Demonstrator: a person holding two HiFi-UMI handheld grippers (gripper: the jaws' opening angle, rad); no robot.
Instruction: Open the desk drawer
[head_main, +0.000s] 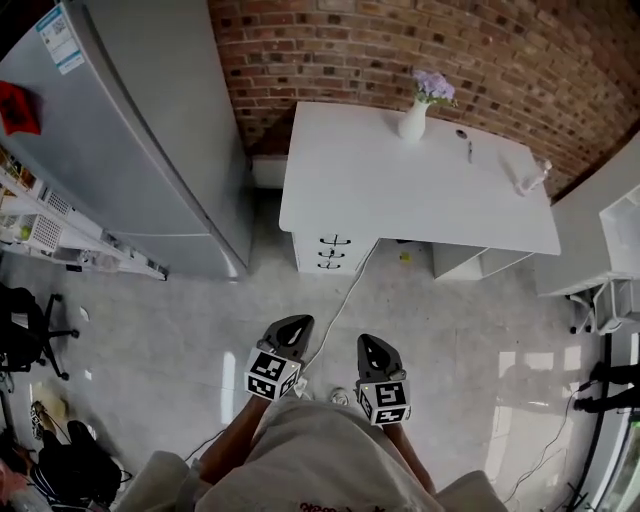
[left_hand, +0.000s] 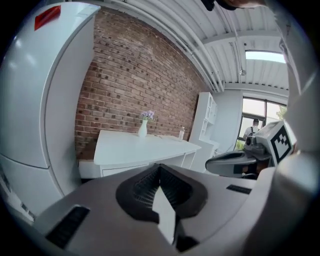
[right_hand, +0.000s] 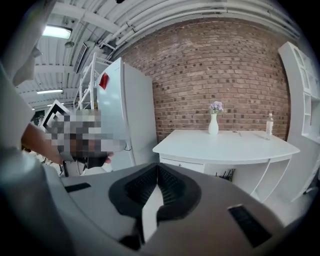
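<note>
Both tools are held low in front of the person, well apart from the drawers (head_main: 335, 253), over bare floor (head_main: 180, 350). The left tool (head_main: 291, 326) has its jaws together with nothing between them; its own view shows the ribbed pads meeting at the tips. The right tool (head_main: 372, 346) is likewise closed and empty. The two sit side by side, near each other but not touching, both pointing toward the tabletop (head_main: 400, 200).

The drawers form a stack of three under the tabletop's end nearer the fridge (head_main: 120, 140). The head view shows only their fronts, steeply foreshortened, with three small dark handles one above the other. All three fronts look flush, though they are too small to be sure. In the left gripper view the tool's body covers the stack except for a strip of the top front. In the right gripper view, too, only the top front peeks above the tool.

On the tabletop a vase (head_main: 413, 122) with pale flowers stands near the brick wall (head_main: 400, 50), and a clear bottle (head_main: 528, 180) stands toward the far end. Between them lies a small dark thing (head_main: 469, 152), too small to name. A cable (head_main: 345, 295) runs across the floor from beneath the tabletop toward the person, its near end lost by the left tool. The person's forearms (head_main: 235, 440) are cut off by clothing at the bottom edge.
</note>
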